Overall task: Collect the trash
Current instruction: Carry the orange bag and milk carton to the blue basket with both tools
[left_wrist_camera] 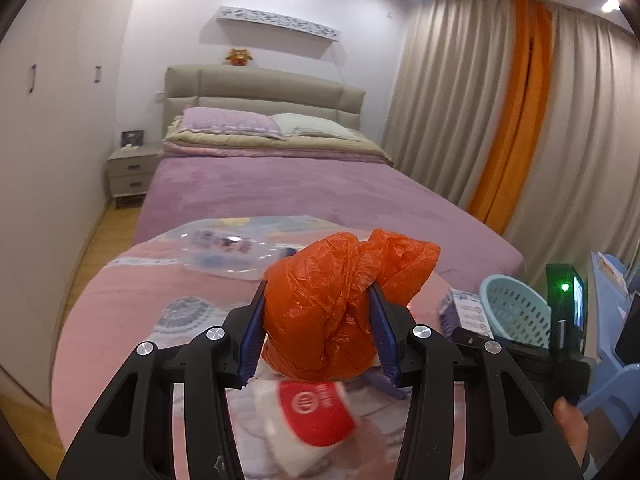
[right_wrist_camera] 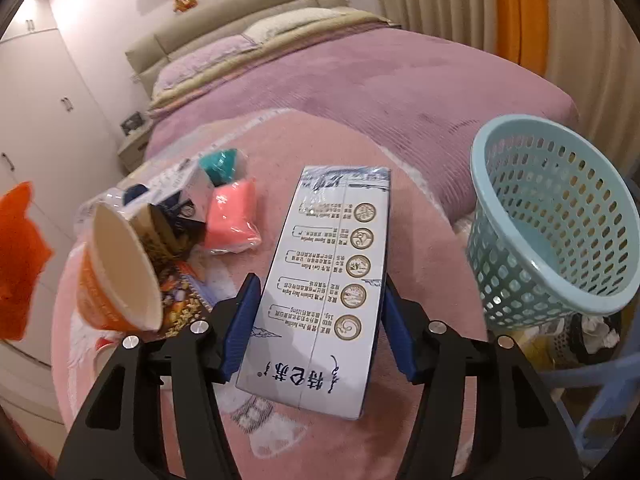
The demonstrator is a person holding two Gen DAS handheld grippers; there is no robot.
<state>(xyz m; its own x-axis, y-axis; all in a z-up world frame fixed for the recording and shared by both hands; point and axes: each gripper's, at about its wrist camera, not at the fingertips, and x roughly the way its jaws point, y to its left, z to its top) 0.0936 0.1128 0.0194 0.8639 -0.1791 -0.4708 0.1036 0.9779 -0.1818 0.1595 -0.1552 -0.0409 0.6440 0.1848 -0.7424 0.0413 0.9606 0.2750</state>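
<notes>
My left gripper (left_wrist_camera: 318, 284) is shut on a crumpled orange plastic bag (left_wrist_camera: 340, 280), held above the pink blanket (left_wrist_camera: 120, 300); the same bag (right_wrist_camera: 20, 260) shows at the left edge of the right wrist view. My right gripper (right_wrist_camera: 320, 278) is shut on a white and blue milk carton (right_wrist_camera: 336, 264) that lies lengthwise between its blue pads. The carton (left_wrist_camera: 464, 312) also appears at the right of the left wrist view. A light blue mesh basket (right_wrist_camera: 560, 216) stands tilted to the right of the carton.
On the blanket lie an orange paper cup (right_wrist_camera: 120, 268) on its side, a pink packet (right_wrist_camera: 234, 216), a teal packet (right_wrist_camera: 220, 164), clear plastic packaging (left_wrist_camera: 224, 252) and a red and white cup (left_wrist_camera: 316, 416). The purple bed (left_wrist_camera: 300, 188) stretches behind. A blue plastic chair (right_wrist_camera: 600, 380) stands beneath the basket.
</notes>
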